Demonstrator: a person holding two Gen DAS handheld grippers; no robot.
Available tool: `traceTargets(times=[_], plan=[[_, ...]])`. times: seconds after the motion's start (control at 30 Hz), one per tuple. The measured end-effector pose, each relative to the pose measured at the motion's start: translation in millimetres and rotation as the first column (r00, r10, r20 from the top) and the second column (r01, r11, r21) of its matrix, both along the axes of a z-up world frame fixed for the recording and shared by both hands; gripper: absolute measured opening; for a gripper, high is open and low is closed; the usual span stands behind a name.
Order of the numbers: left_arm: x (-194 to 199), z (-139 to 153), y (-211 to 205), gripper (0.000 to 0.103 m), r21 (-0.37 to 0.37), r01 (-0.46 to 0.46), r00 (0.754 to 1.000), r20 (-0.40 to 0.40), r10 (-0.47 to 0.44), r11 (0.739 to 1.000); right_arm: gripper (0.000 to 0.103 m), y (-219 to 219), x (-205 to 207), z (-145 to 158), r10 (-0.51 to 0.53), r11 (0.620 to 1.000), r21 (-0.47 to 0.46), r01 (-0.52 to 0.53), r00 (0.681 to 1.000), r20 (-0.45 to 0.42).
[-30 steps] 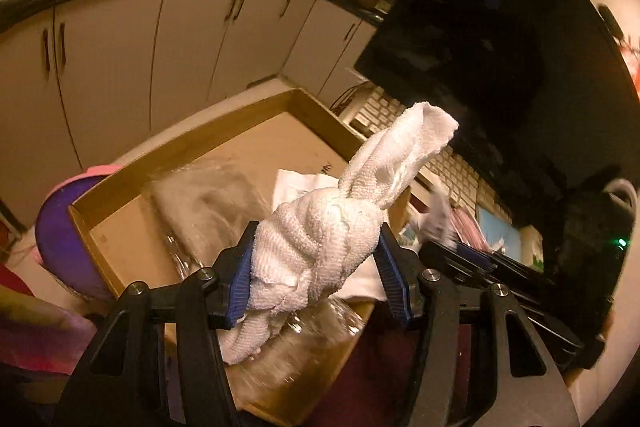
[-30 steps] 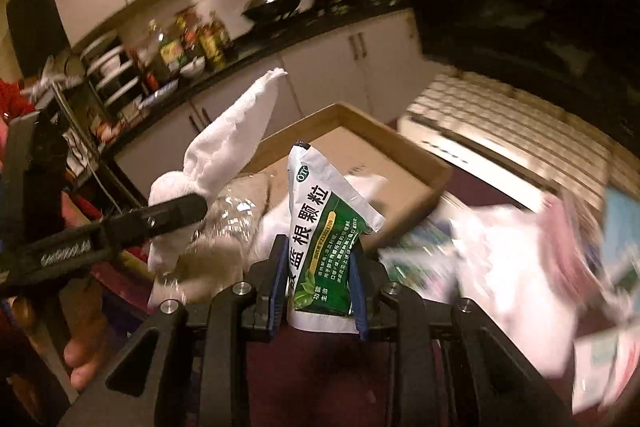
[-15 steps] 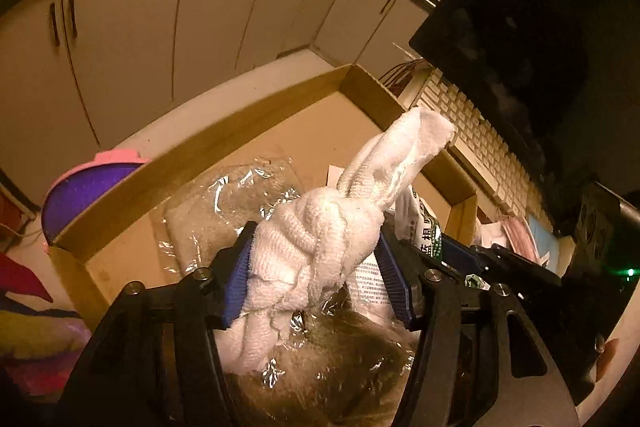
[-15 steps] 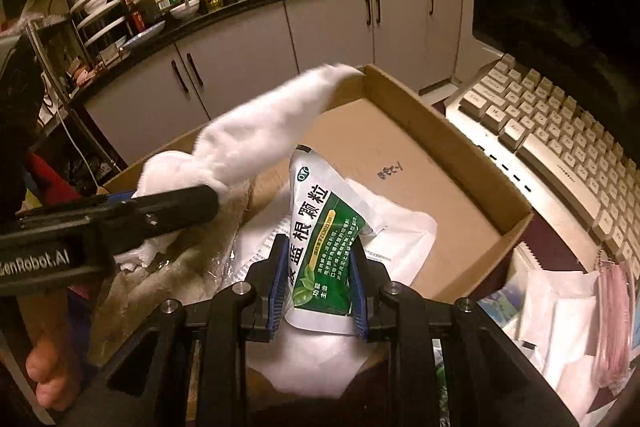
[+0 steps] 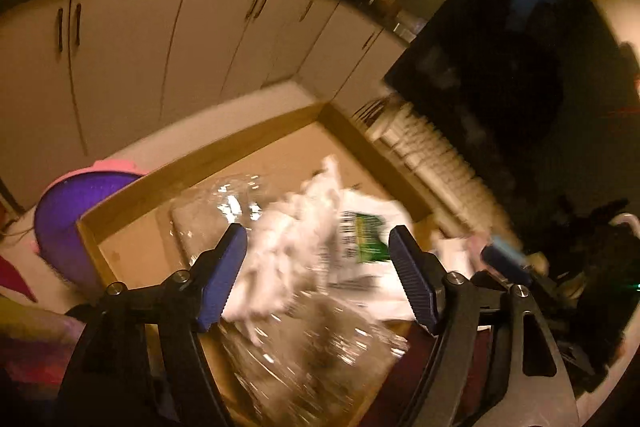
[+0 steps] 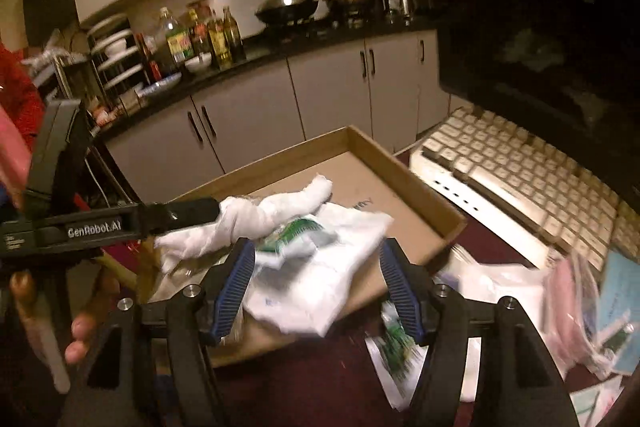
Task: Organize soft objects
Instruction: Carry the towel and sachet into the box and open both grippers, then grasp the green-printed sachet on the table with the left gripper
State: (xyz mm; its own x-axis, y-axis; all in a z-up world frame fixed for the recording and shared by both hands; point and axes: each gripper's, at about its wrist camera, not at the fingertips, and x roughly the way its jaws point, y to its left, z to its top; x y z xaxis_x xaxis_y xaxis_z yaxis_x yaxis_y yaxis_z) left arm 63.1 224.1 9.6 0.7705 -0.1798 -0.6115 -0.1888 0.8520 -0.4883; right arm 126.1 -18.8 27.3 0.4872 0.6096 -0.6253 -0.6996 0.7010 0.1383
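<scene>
My left gripper (image 5: 318, 277) stands wide and its jaws are opening; the white knotted towel (image 5: 288, 239) lies loose in the cardboard box (image 5: 200, 163) just beyond the pads, which do not press it. My right gripper (image 6: 316, 291) is opening too. The green sachet (image 6: 298, 233) rests on a white plastic bag (image 6: 320, 279) in the box, free of the pads. In the right wrist view the towel (image 6: 260, 219) lies by a finger of the left gripper (image 6: 188, 210). The sachet (image 5: 368, 235) shows beside the towel.
A clear plastic-wrapped bundle (image 5: 312, 347) fills the box's near end. A purple bowl (image 5: 68, 203) sits left of the box, a white keyboard (image 6: 500, 179) and dark monitor (image 5: 500, 67) to its right. Loose sachets (image 6: 396, 343) and pink packets (image 6: 568, 299) lie on the dark red table.
Both grippers have opened wide. The towel has dropped from the left one and the green sachet from the right one; both now lie in the box.
</scene>
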Motion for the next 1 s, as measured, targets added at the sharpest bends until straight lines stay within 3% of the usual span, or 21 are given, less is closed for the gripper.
traceTargets(times=[0.23, 0.33, 0.47, 0.57, 0.7, 0.77, 1.0], plan=[[-29.3, 16.5, -71.0, 0.074, 0.108, 0.133, 0.988, 0.064, -0.14, 0.985, 0.065, -82.8, 0.6, -4.2, -0.082, 0.996, 0.039, 0.084, 0.995, -0.057], [-20.5, 12.4, -104.0, 0.074, 0.122, 0.225, 0.973, 0.025, -0.23, 0.967, 0.065, -112.7, 7.5, -11.7, -0.133, 0.988, 0.062, 0.139, 0.987, -0.092], [0.5, -0.5, -140.6, 0.074, 0.139, 0.299, 0.954, -0.026, -0.298, 0.944, 0.065, -142.5, 16.1, -28.7, -0.121, 0.98, 0.143, 0.139, 0.985, -0.125], [17.7, -13.3, -165.3, 0.074, 0.189, 0.318, 0.948, -0.086, -0.307, 0.929, 0.065, -159.9, 23.1, -39.4, -0.175, 0.959, 0.2, 0.203, 0.973, -0.148], [41.6, -32.1, -190.3, 0.074, 0.316, 0.316, 0.947, -0.163, -0.277, 0.894, 0.065, -173.4, 25.5, -43.1, -0.224, 0.944, 0.21, 0.255, 0.961, -0.16], [52.6, -40.8, -194.0, 0.074, 0.323, 0.324, 0.942, -0.196, -0.272, 0.889, 0.065, -178.6, 24.0, -44.1, -0.237, 0.944, 0.197, 0.266, 0.958, -0.162], [75.8, -52.5, -193.4, 0.073, 0.277, 0.304, 0.941, -0.238, -0.241, 0.912, 0.065, -175.4, 20.6, -57.6, -0.247, 0.953, 0.124, 0.275, 0.947, -0.205]])
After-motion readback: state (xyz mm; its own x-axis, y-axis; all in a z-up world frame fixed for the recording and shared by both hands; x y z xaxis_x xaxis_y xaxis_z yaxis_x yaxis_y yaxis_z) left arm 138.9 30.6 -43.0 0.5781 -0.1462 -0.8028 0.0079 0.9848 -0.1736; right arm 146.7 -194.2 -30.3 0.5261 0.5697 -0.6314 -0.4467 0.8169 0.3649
